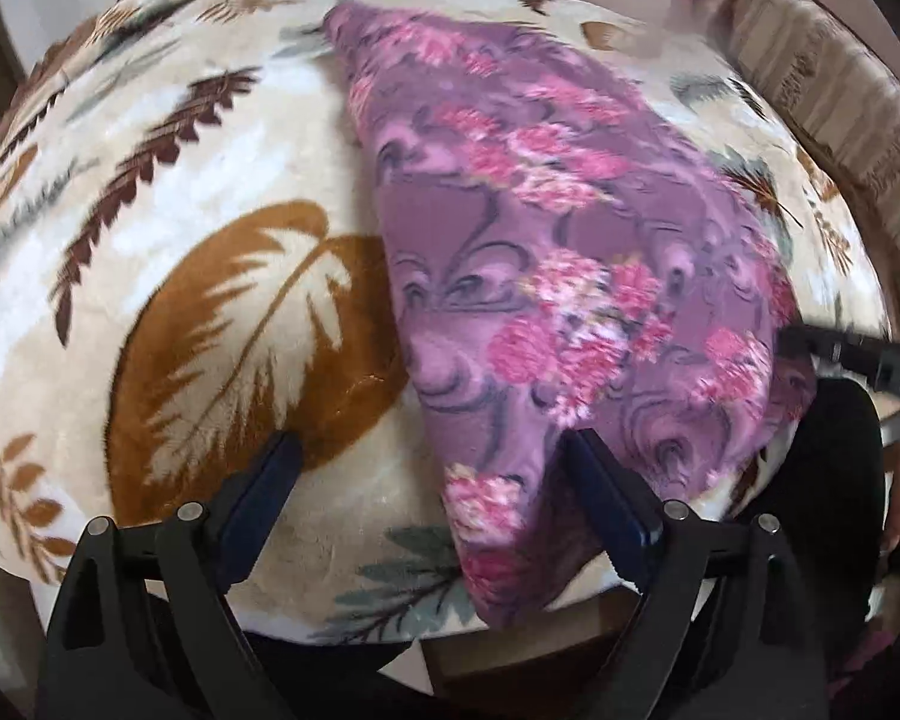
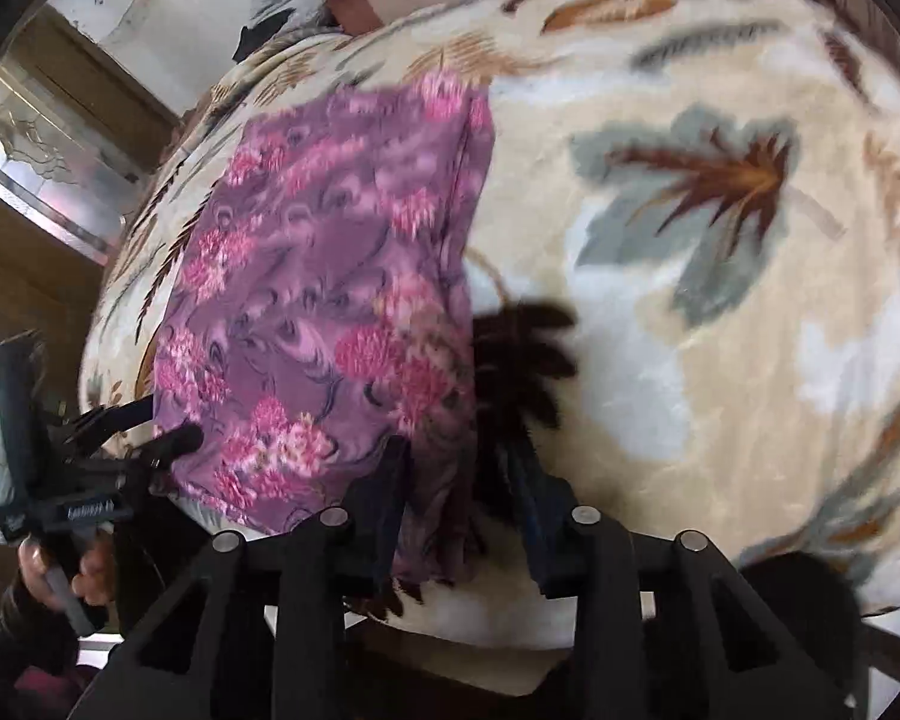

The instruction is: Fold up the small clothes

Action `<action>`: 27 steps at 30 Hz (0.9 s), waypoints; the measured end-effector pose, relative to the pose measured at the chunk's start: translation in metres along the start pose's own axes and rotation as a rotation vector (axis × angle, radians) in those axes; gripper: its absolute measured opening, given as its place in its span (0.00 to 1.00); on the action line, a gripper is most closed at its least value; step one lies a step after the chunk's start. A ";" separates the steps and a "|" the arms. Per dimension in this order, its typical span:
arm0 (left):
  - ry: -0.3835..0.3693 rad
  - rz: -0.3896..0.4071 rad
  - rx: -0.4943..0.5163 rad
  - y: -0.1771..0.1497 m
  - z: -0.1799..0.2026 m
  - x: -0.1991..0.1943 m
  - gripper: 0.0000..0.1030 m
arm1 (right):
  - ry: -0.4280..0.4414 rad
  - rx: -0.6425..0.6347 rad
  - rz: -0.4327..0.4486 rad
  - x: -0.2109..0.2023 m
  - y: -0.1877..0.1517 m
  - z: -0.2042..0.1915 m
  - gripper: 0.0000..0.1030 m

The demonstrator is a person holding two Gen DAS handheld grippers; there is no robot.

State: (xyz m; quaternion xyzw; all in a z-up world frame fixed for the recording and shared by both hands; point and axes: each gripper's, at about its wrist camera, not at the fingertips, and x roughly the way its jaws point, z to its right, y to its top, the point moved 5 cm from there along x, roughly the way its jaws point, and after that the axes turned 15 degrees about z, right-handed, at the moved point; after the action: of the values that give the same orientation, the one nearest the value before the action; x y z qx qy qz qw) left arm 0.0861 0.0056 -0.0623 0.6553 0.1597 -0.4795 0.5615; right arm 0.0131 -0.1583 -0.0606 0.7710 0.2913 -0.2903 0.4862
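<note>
Left gripper [image 1: 432, 450]: fingers spread wide apart, nothing clamped between them. The near corner of the purple floral garment [image 1: 570, 276] lies in the gap, close against the right-hand finger; the left-hand finger sits over bare blanket.
Left gripper, from the right wrist view [image 2: 168, 429]: at the garment's left near edge, one dark finger lying on the cloth, the other just beside the edge. The person's hand [image 2: 69, 576] grips its handle below.
Right gripper [image 2: 459, 468]: fingers partly apart, straddling the garment's right near corner, which hangs down between them. Whether the pads press on the cloth I cannot tell; motion blur hides it.
Right gripper, from the left wrist view [image 1: 810, 342]: only a dark finger shows, reaching in at the garment's right edge.
Garment [image 2: 324, 300]: purple fleece with pink flowers, spread flat and long, running away from both grippers, near end at the blanket's front edge.
Blanket [image 1: 180, 180]: cream plush with brown and grey leaf prints, under the whole garment.
</note>
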 end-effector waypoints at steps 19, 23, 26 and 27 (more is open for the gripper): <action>0.246 0.230 0.166 0.017 -0.009 -0.066 0.89 | -0.305 -0.708 0.033 -0.081 0.021 -0.022 0.88; 0.242 0.221 0.218 0.009 0.007 -0.067 0.89 | -0.329 -0.714 0.049 -0.081 0.008 -0.019 0.88; 0.227 0.212 0.259 0.002 0.021 -0.069 0.89 | -0.319 -0.692 0.050 -0.081 0.002 -0.019 0.88; 0.219 0.212 0.266 0.000 0.026 -0.070 0.89 | -0.316 -0.691 0.053 -0.082 -0.001 -0.020 0.88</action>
State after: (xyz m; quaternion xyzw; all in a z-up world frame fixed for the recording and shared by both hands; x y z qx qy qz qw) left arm 0.0403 0.0061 -0.0031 0.7850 0.0853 -0.3606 0.4965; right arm -0.0381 -0.1530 0.0062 0.5144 0.2737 -0.2775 0.7638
